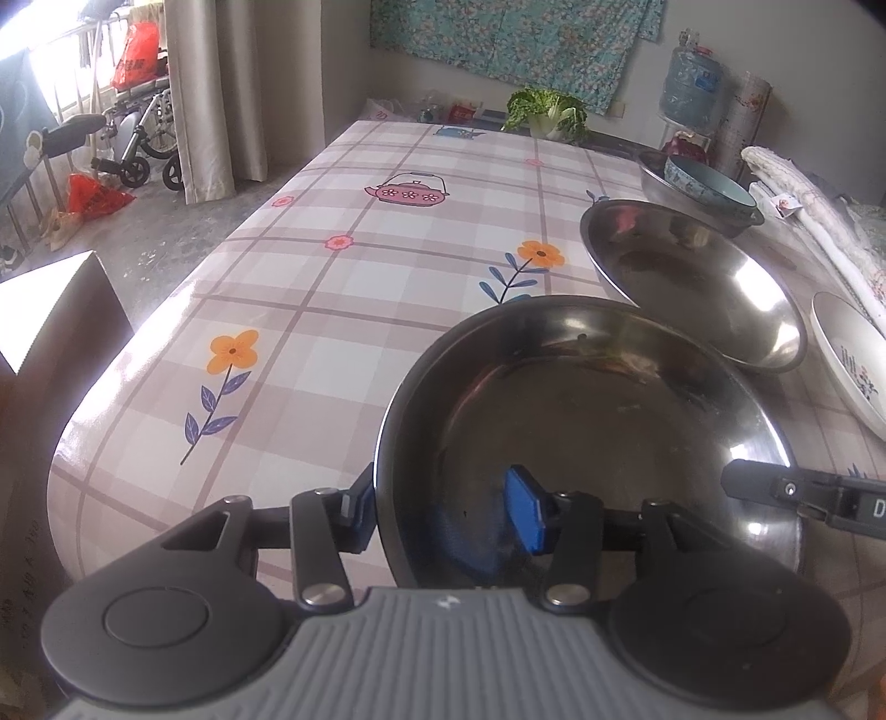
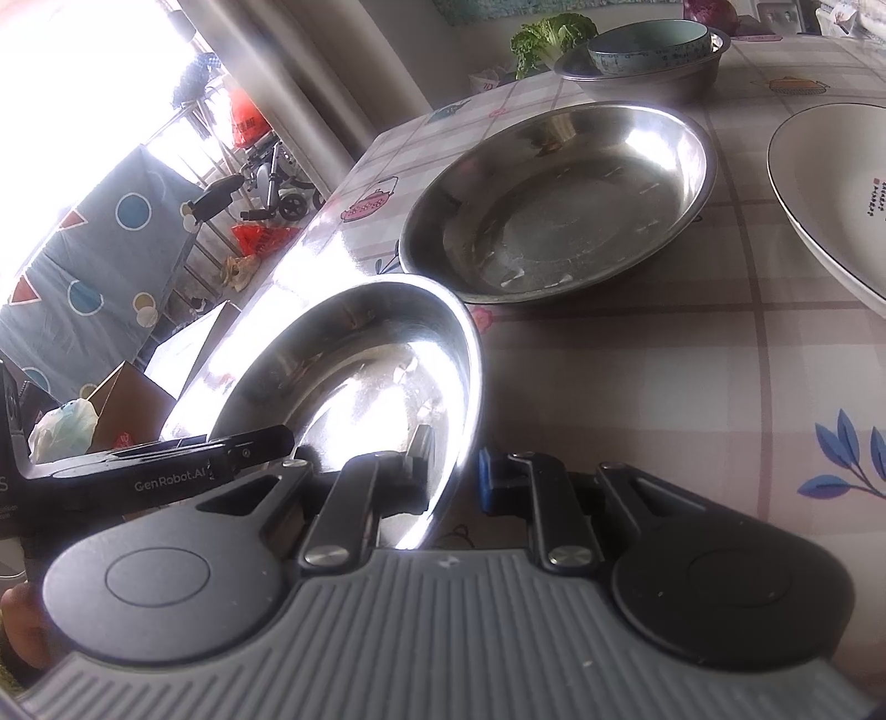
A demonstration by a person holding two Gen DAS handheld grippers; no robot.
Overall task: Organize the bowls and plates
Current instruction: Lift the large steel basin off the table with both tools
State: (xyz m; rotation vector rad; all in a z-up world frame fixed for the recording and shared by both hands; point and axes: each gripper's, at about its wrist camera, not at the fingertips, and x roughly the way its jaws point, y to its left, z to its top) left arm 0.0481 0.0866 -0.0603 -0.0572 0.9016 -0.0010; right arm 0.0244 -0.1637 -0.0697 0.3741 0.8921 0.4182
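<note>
The near round shiny steel plate (image 1: pixel 587 421) is grasped at its rim by the right tongs (image 2: pixel 454 476), clenched on the thin metal. The left tongs (image 1: pixel 443 509) are released, one pad on each side of the rim; contact, it seems, is not made. For nesting, the plate should be kept level and lowered gently into the second, wider steel plate (image 2: pixel 559 199) just behind, on the checked glossy surface (image 1: pixel 310 310). Farther, a white ceramic plate (image 2: pixel 830 194) and a blue bowl inside a steel basin (image 2: pixel 648 50) are seen.

Two shiny steel plates (image 1: pixel 587 410) (image 1: pixel 692 282), a glossy, probably ceramic dish (image 2: pixel 830 194), on slick tablecloth (image 1: pixel 310 277).
</note>
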